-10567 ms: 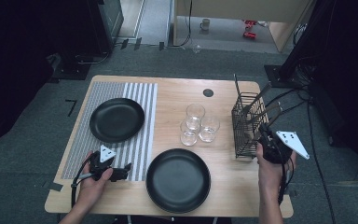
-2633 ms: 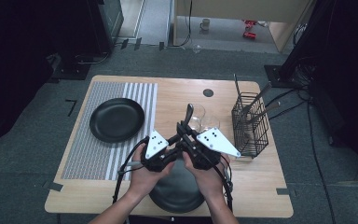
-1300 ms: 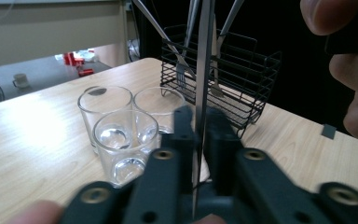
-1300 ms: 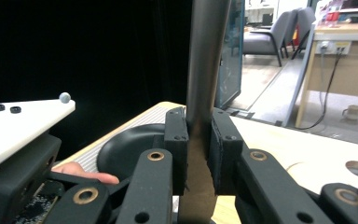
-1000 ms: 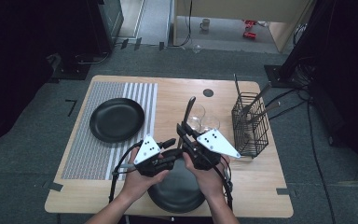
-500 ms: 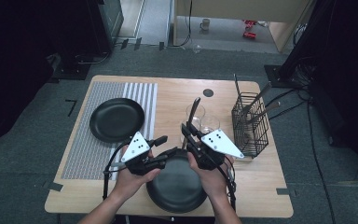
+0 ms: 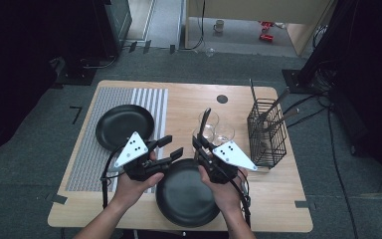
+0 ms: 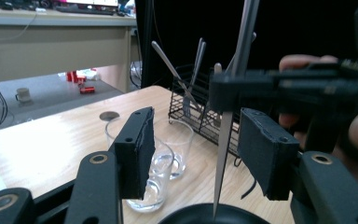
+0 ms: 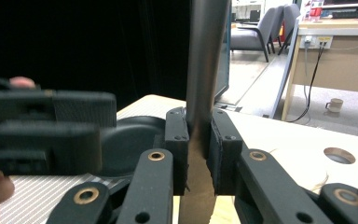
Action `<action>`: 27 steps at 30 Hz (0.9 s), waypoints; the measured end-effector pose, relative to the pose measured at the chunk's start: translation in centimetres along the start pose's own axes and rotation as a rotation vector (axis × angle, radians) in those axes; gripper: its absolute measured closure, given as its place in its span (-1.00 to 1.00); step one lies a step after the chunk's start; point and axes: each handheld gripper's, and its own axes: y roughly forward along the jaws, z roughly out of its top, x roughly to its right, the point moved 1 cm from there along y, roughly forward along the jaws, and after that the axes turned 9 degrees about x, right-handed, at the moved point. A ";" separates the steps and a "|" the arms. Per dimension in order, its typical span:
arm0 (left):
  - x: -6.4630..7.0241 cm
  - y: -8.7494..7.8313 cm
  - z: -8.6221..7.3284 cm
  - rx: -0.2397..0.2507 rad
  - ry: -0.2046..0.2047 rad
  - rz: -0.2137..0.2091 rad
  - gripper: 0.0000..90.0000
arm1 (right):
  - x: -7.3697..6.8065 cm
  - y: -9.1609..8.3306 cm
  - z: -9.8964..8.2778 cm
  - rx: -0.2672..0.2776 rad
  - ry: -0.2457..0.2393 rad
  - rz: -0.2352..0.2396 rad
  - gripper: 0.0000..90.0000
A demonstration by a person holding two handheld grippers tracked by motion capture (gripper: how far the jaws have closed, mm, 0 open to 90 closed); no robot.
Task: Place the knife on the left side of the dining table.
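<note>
Holding a knife [image 7: 205,119] upright over the near plate [image 7: 186,199], the right gripper [image 7: 202,147] clamps its blade; left gripper [image 7: 171,149] sits released alongside, jaws just widened, empty. Pickup done; placing remains, likely beside the plate.

The high view is evenly lit from above, and the wooden counter [image 7: 189,102] looks bright against dark, dim surroundings. Shadows are soft. In the right gripper view the knife [image 9: 204,70] is very near, blurred and shiny, and the background room is bright. The glasses [image 8: 161,163] carry small glare.
</note>
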 end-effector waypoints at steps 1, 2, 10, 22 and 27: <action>0.0 0.0 0.2 0.002 0.003 0.000 0.04 | -0.1 0.0 -0.1 -0.003 0.000 0.002 0.79; 0.0 0.0 0.4 0.003 0.006 -0.002 0.04 | -0.1 0.0 -0.2 -0.004 -0.001 0.003 0.79; 0.3 0.2 1.9 0.034 0.001 -0.034 0.10 | -0.5 0.1 -0.6 -0.013 -0.004 0.016 0.79; 0.8 0.9 4.0 0.049 0.014 -0.041 0.12 | -1.5 0.3 -0.9 -0.021 -0.009 0.043 0.79; 0.7 1.2 4.6 0.049 0.003 -0.037 0.14 | -2.0 0.4 -0.9 -0.022 -0.015 0.058 0.79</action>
